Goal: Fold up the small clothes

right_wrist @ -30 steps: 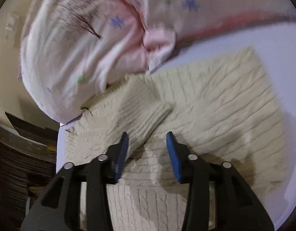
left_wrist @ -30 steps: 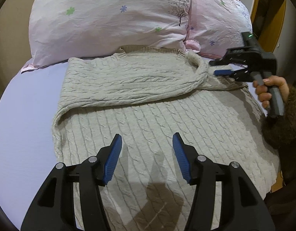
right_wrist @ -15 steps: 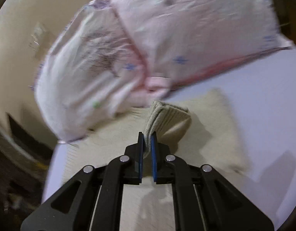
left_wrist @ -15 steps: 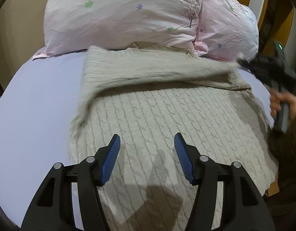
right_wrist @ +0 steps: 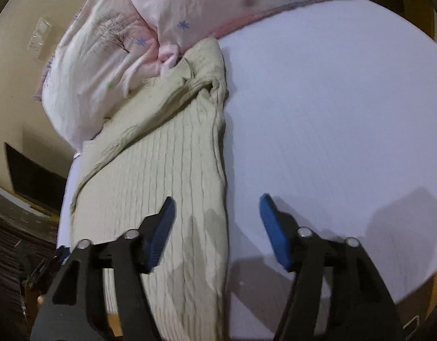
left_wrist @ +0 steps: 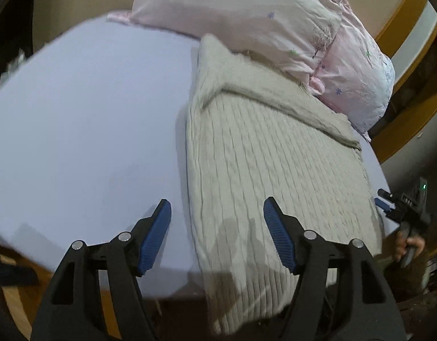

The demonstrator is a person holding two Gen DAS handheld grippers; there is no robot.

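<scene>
Sweater (left_wrist: pixel 278 170): beige cable-knit, flat on the bed, over the half nearer the right gripper; the hem end hangs a little past the near edge.
Long axis: runs from the near edge up toward the pillows; neck end lies against the pillows, hem end toward the cameras. Cable ribs follow the same line.
Sleeve (right_wrist: pixel 150 119): folded across the upper body, lying on a slant from the bunched shoulder down toward the far side edge.
Writing: no label or brand readable on the knit; faint print on the pillowcase is too blurred to read.
Bed sheet (left_wrist: pixel 85 119): pale lilac, bare beside the sweater.
Pillows (left_wrist: pixel 247 20): two, pink-white with small flower and tree print, touching the sweater's neck end.
Surroundings: wooden bed frame (left_wrist: pixel 400 22) behind the pillows; wall plate (right_wrist: pixel 39 38) on the beige wall.
Left gripper (left_wrist: pixel 217 234): jaws spread wide, holding nothing, over the sweater's side edge near the hem.
Right gripper (right_wrist: pixel 217 228): jaws spread wide, holding nothing, astride the sweater's other long edge, one pad over knit, one over sheet.
</scene>
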